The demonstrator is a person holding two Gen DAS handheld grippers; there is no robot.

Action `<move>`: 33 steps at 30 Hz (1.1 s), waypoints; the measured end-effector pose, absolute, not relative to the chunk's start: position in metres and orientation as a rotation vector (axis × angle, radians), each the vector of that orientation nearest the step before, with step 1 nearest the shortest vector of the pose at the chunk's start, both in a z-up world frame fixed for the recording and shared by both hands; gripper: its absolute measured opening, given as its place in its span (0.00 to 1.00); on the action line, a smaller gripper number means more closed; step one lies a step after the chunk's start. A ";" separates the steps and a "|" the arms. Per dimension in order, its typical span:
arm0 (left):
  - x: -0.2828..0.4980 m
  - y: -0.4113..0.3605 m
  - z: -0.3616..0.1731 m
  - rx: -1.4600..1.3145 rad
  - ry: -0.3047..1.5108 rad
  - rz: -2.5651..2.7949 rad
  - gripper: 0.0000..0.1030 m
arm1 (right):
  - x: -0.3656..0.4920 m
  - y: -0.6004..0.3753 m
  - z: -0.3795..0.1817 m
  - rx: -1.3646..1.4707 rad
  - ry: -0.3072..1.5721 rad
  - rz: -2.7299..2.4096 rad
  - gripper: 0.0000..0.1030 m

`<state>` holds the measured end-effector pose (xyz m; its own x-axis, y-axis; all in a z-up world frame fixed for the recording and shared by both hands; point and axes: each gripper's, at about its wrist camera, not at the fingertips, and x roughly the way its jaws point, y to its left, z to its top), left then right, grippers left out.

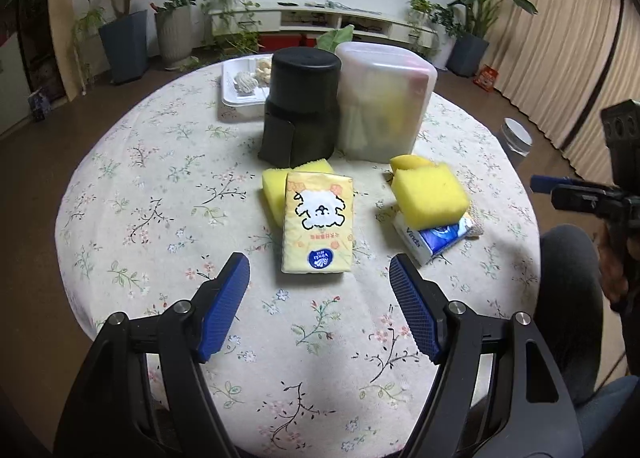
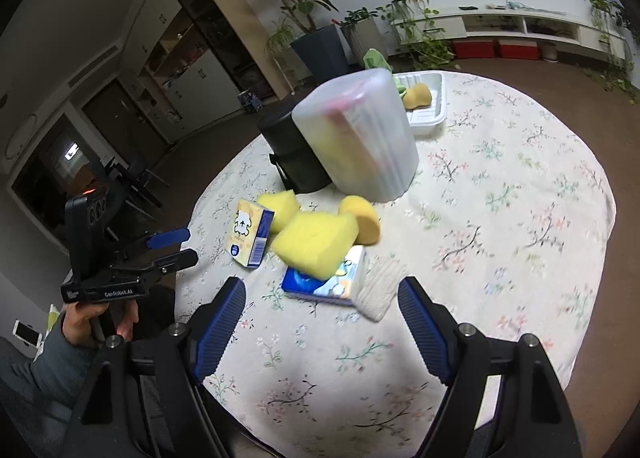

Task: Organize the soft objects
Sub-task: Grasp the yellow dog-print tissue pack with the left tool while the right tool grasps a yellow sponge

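left gripper fingers spread, empty; right gripper fingers spread, empty; yellow tissue pack, sponge on tabletop

Floral-clothed table: sponges, tissue packs.

The frosted container blurs its contents beyond telling, a yellow sponge hides most of the blue tissue pack, and the desk's near edge is cut off.
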<state>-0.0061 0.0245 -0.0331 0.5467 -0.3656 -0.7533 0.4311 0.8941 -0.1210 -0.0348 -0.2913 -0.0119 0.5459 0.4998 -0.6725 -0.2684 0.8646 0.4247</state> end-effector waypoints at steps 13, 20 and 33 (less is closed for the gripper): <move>0.002 0.001 -0.053 0.047 0.853 -0.403 0.69 | -0.028 -0.220 -0.026 0.126 0.884 0.280 0.79; 0.018 0.000 -0.066 0.024 0.874 -0.401 0.69 | -0.006 -0.205 -0.036 0.113 0.908 0.233 0.79; 0.036 -0.003 -0.083 0.027 0.919 -0.374 0.69 | 0.021 -0.194 -0.053 0.097 0.957 0.171 0.78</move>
<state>0.0364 -0.0029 -0.0830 0.5469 -0.3043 -0.7800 0.3270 0.9352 -0.1355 0.0209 -0.1936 -0.0528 0.5641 0.1882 -0.8040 -0.1022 0.9821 0.1582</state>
